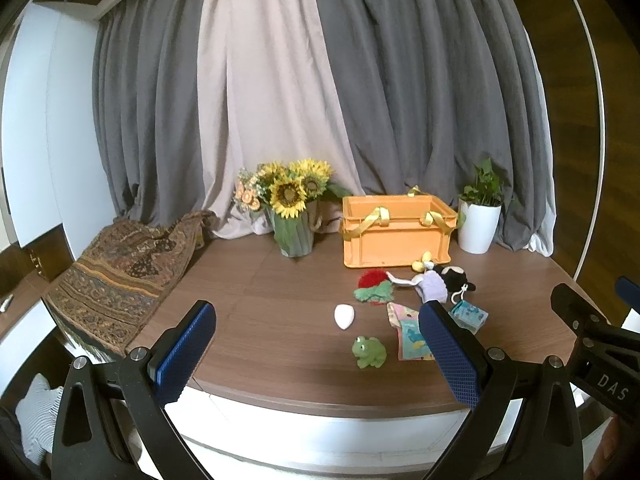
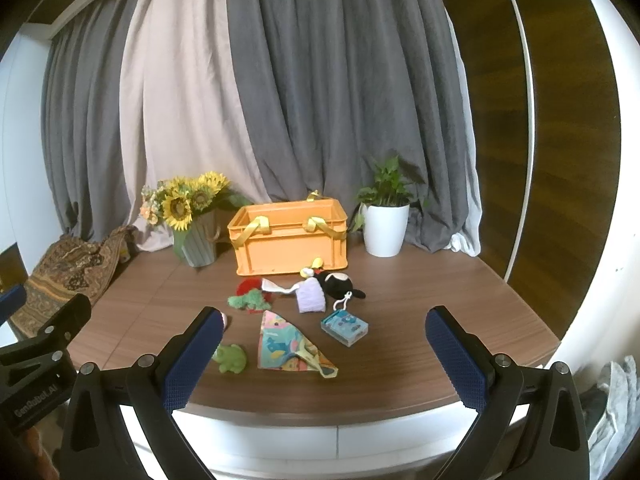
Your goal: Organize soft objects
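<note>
Soft items lie loose on the wooden table in front of an orange crate with yellow straps. There is a green frog, a colourful cloth, a red and green plush, a lavender knit piece, a black plush, a blue pack and a white egg shape. My left gripper and right gripper hover open at the near table edge, holding nothing.
A vase of sunflowers stands left of the crate, and a white potted plant to its right. A patterned blanket drapes over the table's left end. Grey and beige curtains hang behind.
</note>
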Motion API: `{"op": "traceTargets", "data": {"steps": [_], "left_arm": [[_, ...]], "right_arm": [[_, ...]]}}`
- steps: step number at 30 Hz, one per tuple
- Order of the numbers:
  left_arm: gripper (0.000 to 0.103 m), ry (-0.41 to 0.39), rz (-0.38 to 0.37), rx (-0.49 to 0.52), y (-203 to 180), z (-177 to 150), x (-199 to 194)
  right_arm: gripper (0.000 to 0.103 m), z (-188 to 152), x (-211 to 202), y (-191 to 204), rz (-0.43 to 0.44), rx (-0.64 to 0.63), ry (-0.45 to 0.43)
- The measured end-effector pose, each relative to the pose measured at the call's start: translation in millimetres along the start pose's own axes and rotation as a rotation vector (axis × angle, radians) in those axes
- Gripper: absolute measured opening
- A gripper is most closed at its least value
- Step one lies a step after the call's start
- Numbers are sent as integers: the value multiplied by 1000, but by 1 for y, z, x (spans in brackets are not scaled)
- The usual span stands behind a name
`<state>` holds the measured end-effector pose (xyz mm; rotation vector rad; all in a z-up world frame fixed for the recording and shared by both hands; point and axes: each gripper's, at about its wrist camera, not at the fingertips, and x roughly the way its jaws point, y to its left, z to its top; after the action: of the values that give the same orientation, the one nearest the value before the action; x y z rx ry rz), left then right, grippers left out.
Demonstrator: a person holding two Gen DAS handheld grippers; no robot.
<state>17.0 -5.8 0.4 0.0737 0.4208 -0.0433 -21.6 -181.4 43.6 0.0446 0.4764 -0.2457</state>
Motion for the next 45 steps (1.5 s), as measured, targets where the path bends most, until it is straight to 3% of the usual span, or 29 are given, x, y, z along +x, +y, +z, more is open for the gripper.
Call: {"op": "traceTargets", "data": {"steps": [10,19,26,31,38,45], "left_arm": [[103,77,-49,20,-2,-20,52],[103,132,-140,80,-10,-26,129],[103,230,-246,112,-16,-39,185],[97,311,-279,98,-25,-49,217],[91,385,-255,65,-38,-65,241],[85,456,-210,-6,-50,-83,257]], "right_arm": [[103,-11,47,3,27,7,92],[102,-20,124,15,72,13,202],[100,-27,181,26,64,-26,280],[97,-33,214,28,49,-35,330],[92,-43,255,27,96,-68,411],[86,-57,288,21,199,-125,472]]}}
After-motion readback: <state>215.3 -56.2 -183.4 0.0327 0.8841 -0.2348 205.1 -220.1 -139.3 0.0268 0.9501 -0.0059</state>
